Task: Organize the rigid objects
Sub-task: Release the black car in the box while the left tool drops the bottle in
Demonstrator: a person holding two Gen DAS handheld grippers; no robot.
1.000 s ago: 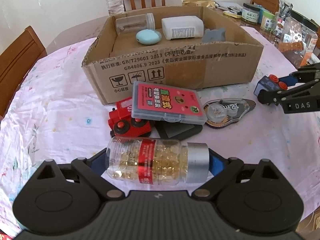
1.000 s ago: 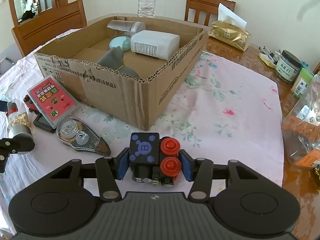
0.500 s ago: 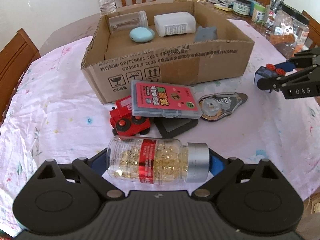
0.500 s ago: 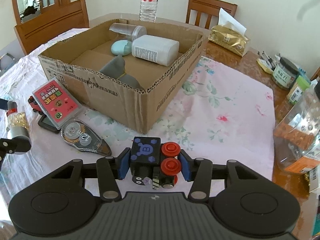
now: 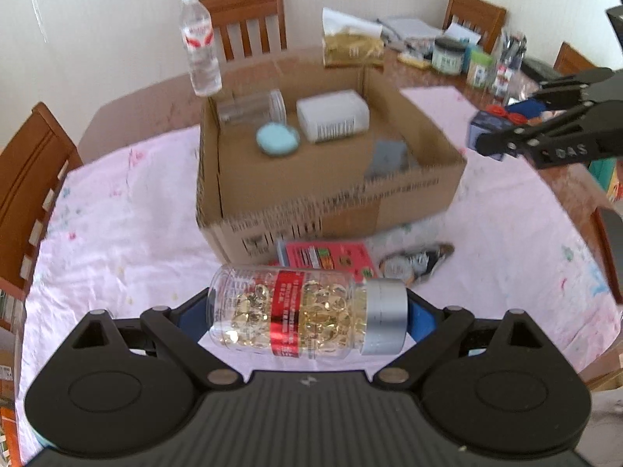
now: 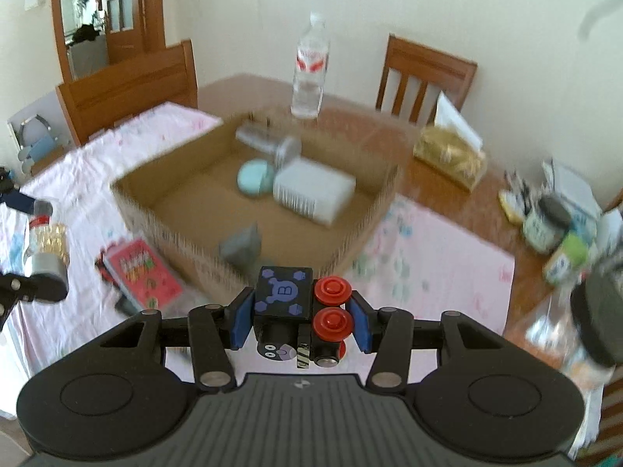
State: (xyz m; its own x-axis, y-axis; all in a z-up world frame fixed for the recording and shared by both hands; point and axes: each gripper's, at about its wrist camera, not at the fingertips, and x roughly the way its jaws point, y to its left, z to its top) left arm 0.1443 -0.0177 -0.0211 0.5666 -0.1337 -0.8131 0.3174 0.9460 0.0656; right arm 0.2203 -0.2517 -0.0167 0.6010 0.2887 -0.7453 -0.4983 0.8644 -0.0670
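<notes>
My left gripper [image 5: 307, 313] is shut on a clear capsule bottle [image 5: 300, 311] with a red label and silver cap, held sideways above the table in front of the cardboard box [image 5: 335, 210]. My right gripper [image 6: 298, 317] is shut on a black toy block [image 6: 288, 299] with blue marks and red wheels, held above the box's near corner [image 6: 272, 257]. The box holds a white bottle [image 5: 333, 114], a teal disc [image 5: 277, 138], a clear jar [image 5: 253, 107] and a grey piece [image 5: 387, 155]. A red card case [image 5: 327, 257] and a tape dispenser [image 5: 416, 262] lie by the box.
A water bottle [image 5: 199, 58] stands behind the box. A gold tissue pack [image 5: 352, 50] and several jars [image 5: 449, 54] stand at the back right. Wooden chairs [image 5: 23, 179] surround the table. A pink cloth [image 5: 117, 210] covers the table.
Both grippers have risen with their loads, so the box now shows from higher up. The right gripper has moved towards the box. The view is blurred by motion.
</notes>
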